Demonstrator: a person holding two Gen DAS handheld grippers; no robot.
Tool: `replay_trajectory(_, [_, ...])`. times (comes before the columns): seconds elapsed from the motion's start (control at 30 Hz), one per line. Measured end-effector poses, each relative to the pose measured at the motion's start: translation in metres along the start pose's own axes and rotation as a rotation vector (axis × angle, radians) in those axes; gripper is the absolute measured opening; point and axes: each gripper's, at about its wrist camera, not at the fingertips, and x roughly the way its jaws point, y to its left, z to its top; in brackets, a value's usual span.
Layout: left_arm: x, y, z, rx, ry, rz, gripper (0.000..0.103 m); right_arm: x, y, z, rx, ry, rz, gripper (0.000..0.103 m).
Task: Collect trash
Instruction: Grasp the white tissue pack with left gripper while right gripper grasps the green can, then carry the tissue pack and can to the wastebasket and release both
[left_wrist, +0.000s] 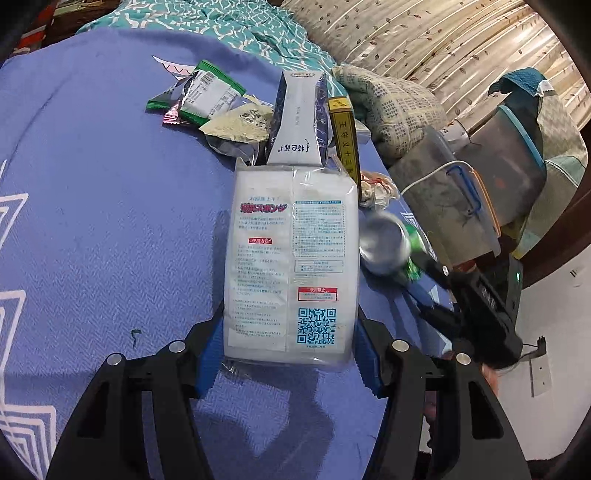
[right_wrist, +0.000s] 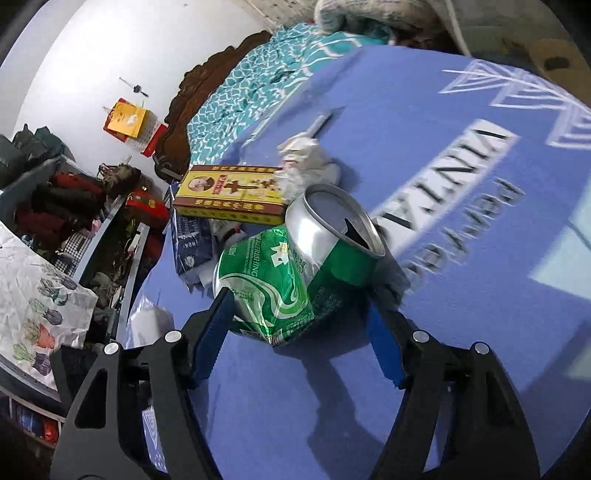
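Note:
In the left wrist view my left gripper (left_wrist: 290, 343) is shut on a clear plastic sponge package (left_wrist: 291, 258) with Japanese print and a QR code, held above the blue blanket (left_wrist: 103, 221). In the right wrist view my right gripper (right_wrist: 299, 325) is shut on a crushed green and silver can (right_wrist: 295, 273), its opening pointing away. The can (left_wrist: 388, 243) and the right gripper's body show at the right of the left wrist view. More trash lies beyond: a silver pouch (left_wrist: 299, 118), a yellow box (left_wrist: 345, 136), green-edged wrappers (left_wrist: 199, 92) and a crumpled wrapper (left_wrist: 376, 186).
The blanket covers a bed with a teal quilt (left_wrist: 229, 26) and a patterned pillow (left_wrist: 391, 107). A plastic storage bin (left_wrist: 454, 206) stands by the bed's right edge. In the right wrist view, cluttered shelves (right_wrist: 74, 206) stand at the left and a yellow box (right_wrist: 232, 195) lies behind the can.

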Motion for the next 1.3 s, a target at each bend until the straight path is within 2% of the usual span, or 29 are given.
replay_trajectory(0.07, [0.001, -0.001, 0.000, 0.003, -0.002, 0.006, 0.057, 0.012, 0.006, 0.004, -0.005, 0.006, 0.001, 0.060])
replay_trajectory(0.1, [0.001, -0.002, 0.000, 0.005, -0.002, 0.008, 0.057, 0.017, 0.007, 0.006, -0.001, 0.016, -0.002, 0.042])
replay_trajectory(0.13, [0.001, -0.002, 0.000, 0.008, -0.002, 0.010, 0.057, 0.024, 0.005, 0.007, 0.016, 0.037, 0.006, 0.031])
replay_trajectory(0.17, [0.002, -0.003, 0.000, 0.010, -0.002, 0.012, 0.057, 0.028, 0.002, 0.007, 0.042, 0.046, 0.042, 0.030])
replay_trajectory(0.43, [0.011, -0.024, 0.011, 0.061, 0.015, -0.007, 0.057, 0.001, -0.007, 0.000, 0.028, 0.014, 0.094, 0.024])
replay_trajectory(0.53, [0.021, -0.048, 0.017, 0.110, 0.032, -0.029, 0.057, -0.024, -0.022, 0.000, 0.038, -0.017, 0.110, 0.024])
replay_trajectory(0.67, [0.047, -0.087, 0.023, 0.199, 0.080, -0.051, 0.057, -0.062, -0.061, 0.008, 0.101, -0.102, 0.092, 0.023])
replay_trajectory(0.87, [0.111, -0.168, 0.029, 0.371, 0.178, -0.093, 0.057, -0.125, -0.126, 0.026, 0.206, -0.254, 0.032, 0.023])
replay_trajectory(1.1, [0.210, -0.294, 0.048, 0.553, 0.309, -0.183, 0.057, -0.192, -0.206, 0.058, 0.325, -0.451, -0.081, 0.023])
replay_trajectory(1.2, [0.253, -0.346, 0.049, 0.610, 0.356, -0.208, 0.057, -0.208, -0.235, 0.070, 0.370, -0.498, -0.140, 0.023])
replay_trajectory(1.3, [0.296, -0.387, 0.045, 0.654, 0.381, -0.186, 0.059, -0.214, -0.255, 0.083, 0.380, -0.498, -0.189, 0.024])
